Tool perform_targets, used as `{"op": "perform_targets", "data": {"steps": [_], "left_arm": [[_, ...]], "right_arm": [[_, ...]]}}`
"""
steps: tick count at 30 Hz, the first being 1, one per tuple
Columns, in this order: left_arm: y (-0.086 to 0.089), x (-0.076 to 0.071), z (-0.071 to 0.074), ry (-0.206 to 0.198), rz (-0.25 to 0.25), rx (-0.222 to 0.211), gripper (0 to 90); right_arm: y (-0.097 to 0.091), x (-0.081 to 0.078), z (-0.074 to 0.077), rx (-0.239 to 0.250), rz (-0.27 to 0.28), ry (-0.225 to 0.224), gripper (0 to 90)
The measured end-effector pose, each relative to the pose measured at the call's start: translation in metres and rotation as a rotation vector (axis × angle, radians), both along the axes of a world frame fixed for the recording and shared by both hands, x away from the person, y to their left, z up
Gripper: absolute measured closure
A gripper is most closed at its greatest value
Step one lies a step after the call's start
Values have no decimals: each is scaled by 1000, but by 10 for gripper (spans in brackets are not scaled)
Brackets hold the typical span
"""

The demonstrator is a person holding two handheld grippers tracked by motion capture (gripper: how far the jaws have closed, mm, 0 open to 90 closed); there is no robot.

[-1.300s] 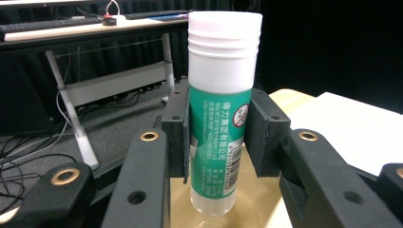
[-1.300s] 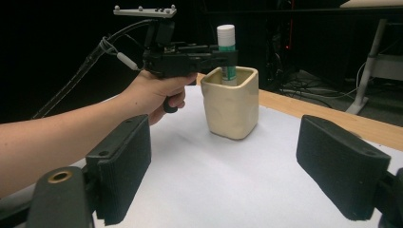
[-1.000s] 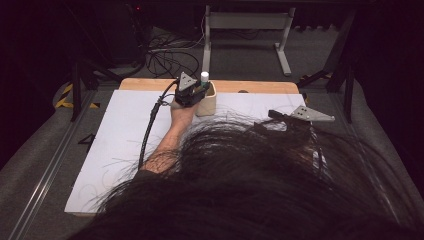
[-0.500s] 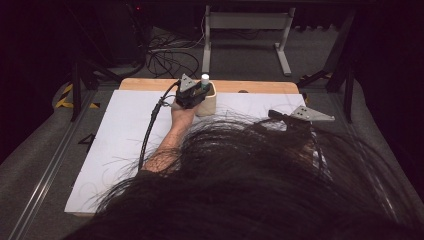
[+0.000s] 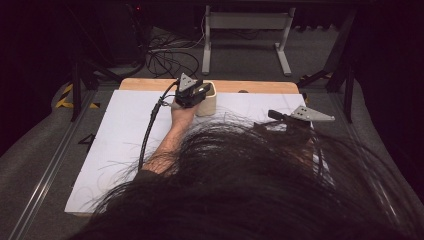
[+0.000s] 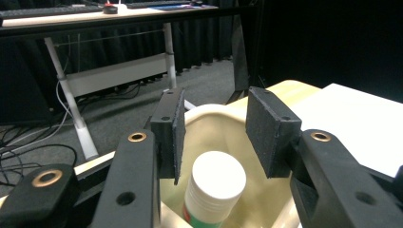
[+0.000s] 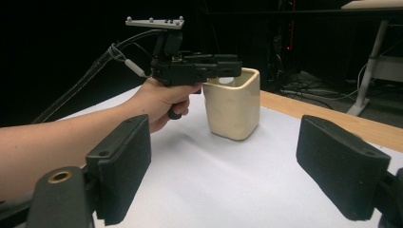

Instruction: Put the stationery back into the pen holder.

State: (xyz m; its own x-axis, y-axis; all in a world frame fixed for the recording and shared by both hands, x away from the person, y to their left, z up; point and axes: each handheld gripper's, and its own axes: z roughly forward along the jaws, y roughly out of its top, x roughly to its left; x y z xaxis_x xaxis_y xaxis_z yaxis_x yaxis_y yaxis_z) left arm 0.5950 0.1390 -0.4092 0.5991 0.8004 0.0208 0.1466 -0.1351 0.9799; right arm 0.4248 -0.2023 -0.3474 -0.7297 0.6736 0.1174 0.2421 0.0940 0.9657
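While your left gripper (image 6: 216,137) is hovering wide open, the tube (image 6: 216,190) is standing in the cup (image 7: 233,104) below its jaws, unheld; your right gripper (image 7: 237,175) is idling open, empty.

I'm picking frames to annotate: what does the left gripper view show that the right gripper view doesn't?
The left gripper view looks into the cream cup and shows a white-capped tube standing inside, below the left gripper's open jaws. The right gripper view shows the cup's outer wall, the hand holding the left gripper over it, and the right gripper's own open jaws. Both show the cup and white table surface.
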Motion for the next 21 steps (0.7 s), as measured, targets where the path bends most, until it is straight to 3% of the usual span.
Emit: {"op": "perform_targets", "data": {"steps": [11,21], "left_arm": [[2,0,2,-4,-4,-10,529],[8,-9,15,-5,-26,-42,374]], "right_arm": [[0,1,-1,-3,-1,0,195],[0,0,-1,-4,-5,-1,195]]}}
